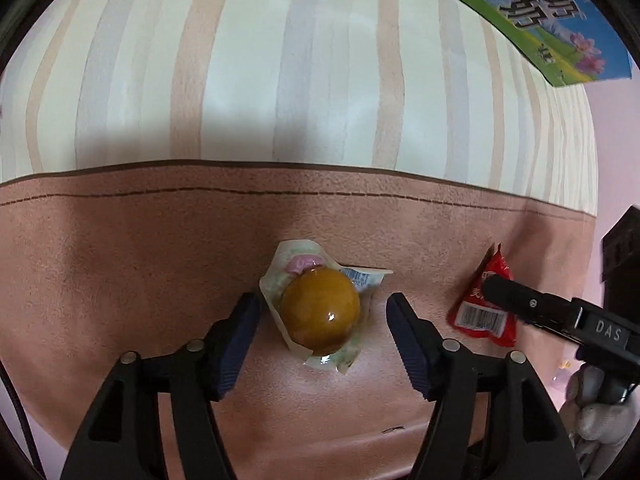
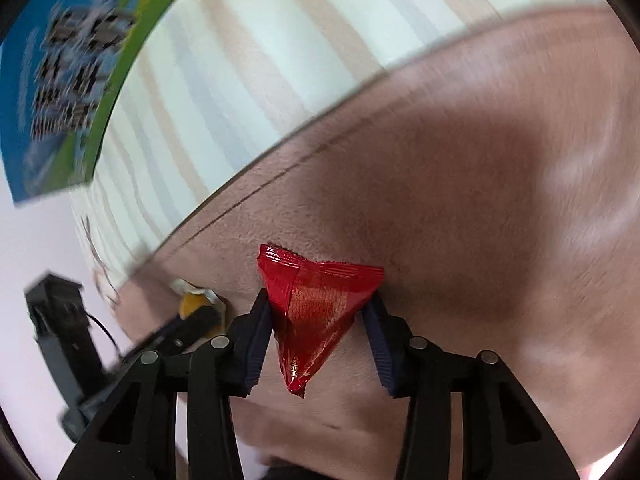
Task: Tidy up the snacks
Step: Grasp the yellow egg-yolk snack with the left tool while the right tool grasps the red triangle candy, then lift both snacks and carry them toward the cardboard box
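Observation:
A brown egg-shaped snack in a clear wrapper (image 1: 320,312) lies on the pink part of the cloth. My left gripper (image 1: 320,310) is open, with one finger on each side of it and a gap to each. A red triangular snack packet (image 2: 316,304) sits between the fingers of my right gripper (image 2: 318,308), which is shut on it; the pads touch both its sides. In the left wrist view the red packet (image 1: 480,312) lies at the right with the right gripper's finger (image 1: 516,292) over it. The egg snack (image 2: 192,304) shows at the left of the right wrist view.
A striped cream cloth (image 1: 280,60) covers the far part of the surface. A blue and green milk carton box (image 1: 560,12) stands at the far right, also seen in the right wrist view (image 2: 60,80). The surface's edge runs along the right (image 1: 596,200).

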Demonstrator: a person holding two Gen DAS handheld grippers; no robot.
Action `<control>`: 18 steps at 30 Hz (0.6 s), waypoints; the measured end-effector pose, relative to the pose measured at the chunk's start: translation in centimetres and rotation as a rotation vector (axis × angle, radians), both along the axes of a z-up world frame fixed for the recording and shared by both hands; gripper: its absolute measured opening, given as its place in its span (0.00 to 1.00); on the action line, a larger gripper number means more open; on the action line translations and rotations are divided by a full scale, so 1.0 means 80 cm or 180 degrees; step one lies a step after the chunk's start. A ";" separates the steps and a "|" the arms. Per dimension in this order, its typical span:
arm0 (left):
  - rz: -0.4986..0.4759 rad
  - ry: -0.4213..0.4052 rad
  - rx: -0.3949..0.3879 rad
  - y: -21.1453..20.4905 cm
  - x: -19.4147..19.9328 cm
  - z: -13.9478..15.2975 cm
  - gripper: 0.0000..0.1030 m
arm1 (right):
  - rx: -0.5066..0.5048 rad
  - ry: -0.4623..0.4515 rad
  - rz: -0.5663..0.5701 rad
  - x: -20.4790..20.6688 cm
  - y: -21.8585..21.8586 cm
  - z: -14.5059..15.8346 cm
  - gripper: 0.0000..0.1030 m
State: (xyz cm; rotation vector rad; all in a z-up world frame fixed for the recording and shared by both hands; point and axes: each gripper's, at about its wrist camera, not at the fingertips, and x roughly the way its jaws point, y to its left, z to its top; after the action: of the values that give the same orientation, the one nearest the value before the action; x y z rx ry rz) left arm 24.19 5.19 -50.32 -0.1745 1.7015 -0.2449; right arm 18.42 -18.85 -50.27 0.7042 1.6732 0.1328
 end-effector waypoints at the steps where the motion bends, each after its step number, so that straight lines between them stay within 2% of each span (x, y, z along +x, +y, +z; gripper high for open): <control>1: -0.0037 -0.0003 0.0014 0.000 0.008 0.002 0.63 | -0.0121 -0.0085 0.0134 0.004 -0.001 0.006 0.46; 4: -0.0168 -0.0031 0.0110 -0.015 0.010 -0.012 0.64 | -0.0472 -0.0328 0.0542 0.008 0.008 0.026 0.46; 6: -0.0242 -0.0059 0.0211 -0.021 0.007 -0.013 0.64 | -0.0522 -0.0359 0.0680 0.011 0.011 0.029 0.46; 10: -0.0264 -0.0177 0.0386 -0.036 0.000 -0.014 0.62 | -0.0520 -0.0319 0.0723 0.010 0.014 0.025 0.46; 12: -0.0284 -0.0236 0.0484 -0.047 -0.006 -0.011 0.55 | -0.0521 -0.0319 0.0700 0.012 0.026 0.020 0.47; 18: -0.0285 -0.0293 0.0544 -0.071 -0.029 -0.017 0.51 | -0.0626 -0.0385 0.0721 0.011 0.035 0.018 0.47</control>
State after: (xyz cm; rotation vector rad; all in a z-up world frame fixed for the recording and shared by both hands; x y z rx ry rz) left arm 21.88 -0.49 -51.71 0.0392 1.6317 -0.1702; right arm 19.34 -16.03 -48.83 0.3514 1.6199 0.1650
